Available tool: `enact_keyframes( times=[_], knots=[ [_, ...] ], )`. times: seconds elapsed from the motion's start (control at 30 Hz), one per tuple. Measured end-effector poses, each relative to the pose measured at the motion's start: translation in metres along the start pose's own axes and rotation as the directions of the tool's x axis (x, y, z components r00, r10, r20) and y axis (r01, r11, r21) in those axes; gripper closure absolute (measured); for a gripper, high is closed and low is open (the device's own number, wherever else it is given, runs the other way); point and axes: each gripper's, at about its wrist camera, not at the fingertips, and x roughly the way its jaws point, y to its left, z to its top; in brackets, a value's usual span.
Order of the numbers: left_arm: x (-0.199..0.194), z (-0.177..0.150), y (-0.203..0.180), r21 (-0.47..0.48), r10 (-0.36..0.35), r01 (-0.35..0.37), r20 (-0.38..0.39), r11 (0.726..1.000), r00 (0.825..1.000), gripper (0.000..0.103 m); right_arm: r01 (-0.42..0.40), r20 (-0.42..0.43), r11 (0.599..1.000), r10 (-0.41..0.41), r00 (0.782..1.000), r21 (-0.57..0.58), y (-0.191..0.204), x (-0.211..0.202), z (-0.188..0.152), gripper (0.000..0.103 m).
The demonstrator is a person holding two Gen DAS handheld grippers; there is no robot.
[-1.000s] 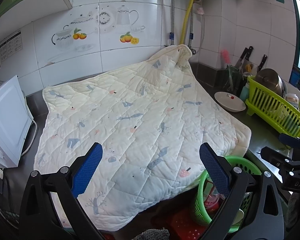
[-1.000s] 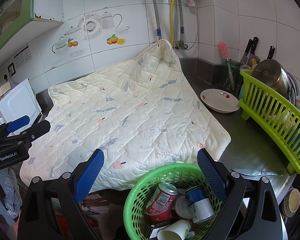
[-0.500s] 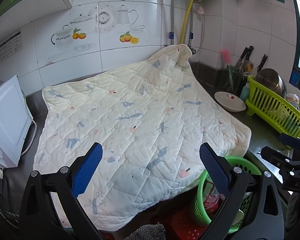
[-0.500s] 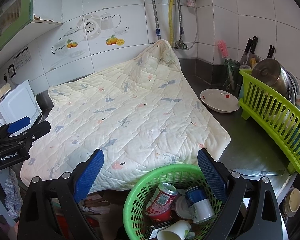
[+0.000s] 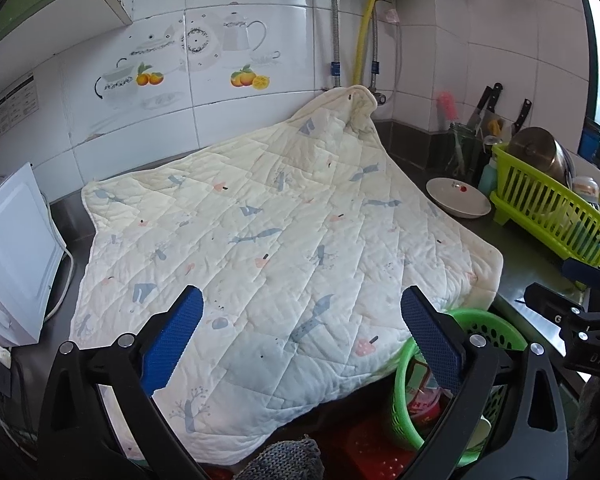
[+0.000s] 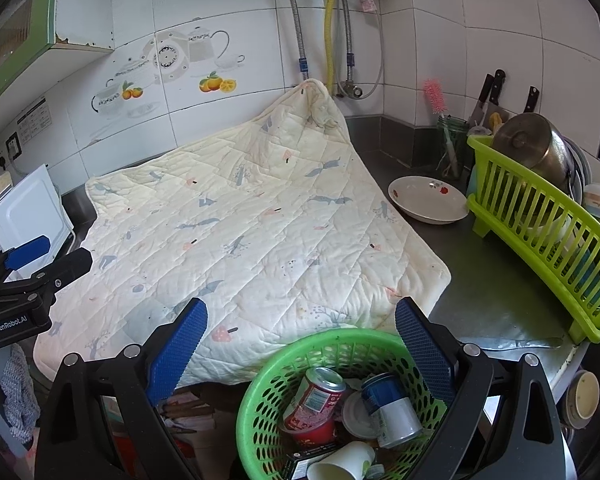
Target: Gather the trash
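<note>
Left gripper (image 5: 300, 328): jaws wide apart, holding nothing, above the near part of the quilt (image 5: 268, 240).
Right gripper (image 6: 300, 336): jaws wide apart, empty, above the basket (image 6: 272, 392).
Basket: green, round, at the near edge of the counter, just in front of the quilt's near right corner.
Trash: a red can (image 6: 314, 404), a blue and white can (image 6: 392, 410) and a paper cup (image 6: 342, 462) lie in the basket.
Right of the quilt: a bowl (image 6: 426, 198) and a green dish rack (image 6: 548, 224).
</note>
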Motion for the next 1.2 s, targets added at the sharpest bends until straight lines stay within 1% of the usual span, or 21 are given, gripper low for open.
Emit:
enact_keyframes(
  times=[0.07, 0.27, 0.67, 0.9, 1.2],
  knots=[
    [0.0, 0.001, -0.003, 0.004, -0.004, 0.004, 0.0, 1.0, 1.0, 0.005, 0.01, 0.006, 1.0, -0.01, 1.0, 0.004, -0.001, -0.001, 0.0, 0.01],
    [0.001, 0.002, -0.012, 0.023, -0.009, 0.008, 0.003, 1.0, 1.0, 0.005, 0.028, 0.015, 1.0, -0.028, 1.0, 0.004, -0.004, -0.004, 0.0, 0.009],
    [0.002, 0.006, -0.026, 0.053, -0.032, 0.032, 0.012, 0.998, 0.999, 0.005, 0.088, 0.021, 0.996, -0.089, 0.996, 0.022, -0.011, -0.006, -0.001, 0.008],
    [0.002, 0.005, -0.032, 0.062, -0.052, 0.051, 0.01, 0.997, 0.999, 0.005, 0.098, 0.023, 0.995, -0.099, 0.995, 0.034, -0.013, -0.008, -0.001, 0.008],
    [-0.001, 0.008, -0.034, 0.067, -0.051, 0.05, 0.021, 0.997, 0.998, 0.005, 0.1, 0.037, 0.994, -0.102, 0.994, 0.041, -0.013, -0.011, 0.0, 0.008]
  ],
)
